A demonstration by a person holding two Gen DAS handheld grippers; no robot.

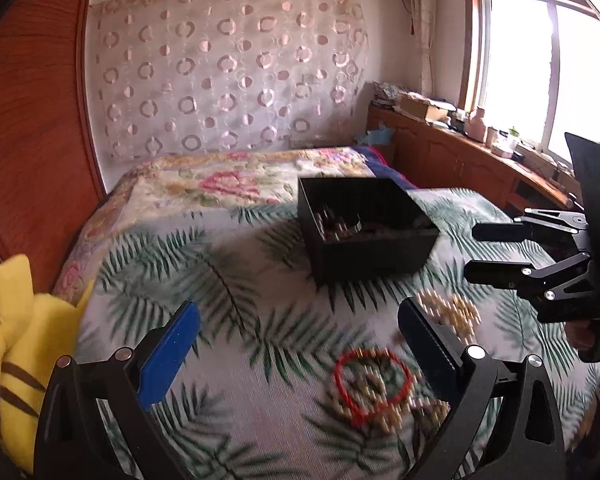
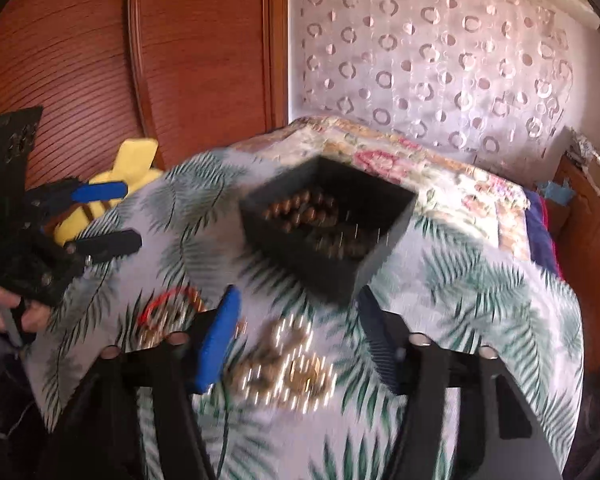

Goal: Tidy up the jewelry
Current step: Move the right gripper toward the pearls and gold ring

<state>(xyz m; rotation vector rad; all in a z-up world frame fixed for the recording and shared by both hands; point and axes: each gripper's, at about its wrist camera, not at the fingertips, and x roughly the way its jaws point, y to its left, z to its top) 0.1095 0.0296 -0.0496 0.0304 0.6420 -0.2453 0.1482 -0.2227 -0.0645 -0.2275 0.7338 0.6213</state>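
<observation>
A black open box [image 1: 364, 228] with brown beads and jewelry inside stands on the palm-print bedspread; it also shows in the right wrist view [image 2: 328, 232]. A red cord bracelet with gold beads [image 1: 374, 384] lies just ahead of my left gripper [image 1: 300, 332], which is open and empty. It shows in the right wrist view [image 2: 168, 312] too. A pile of gold beaded jewelry [image 2: 292, 364] lies between the jaws of my right gripper [image 2: 296, 312], which is open and empty. The same pile appears in the left wrist view [image 1: 452, 312]. The right gripper [image 1: 476, 252] and left gripper [image 2: 128, 216] each show in the other view.
A yellow plush toy [image 1: 24, 352] lies at the bed's left edge by the wooden wardrobe [image 2: 100, 60]. A floral quilt [image 1: 228, 180] covers the far bed. A wooden cabinet [image 1: 460, 156] with clutter runs under the window on the right.
</observation>
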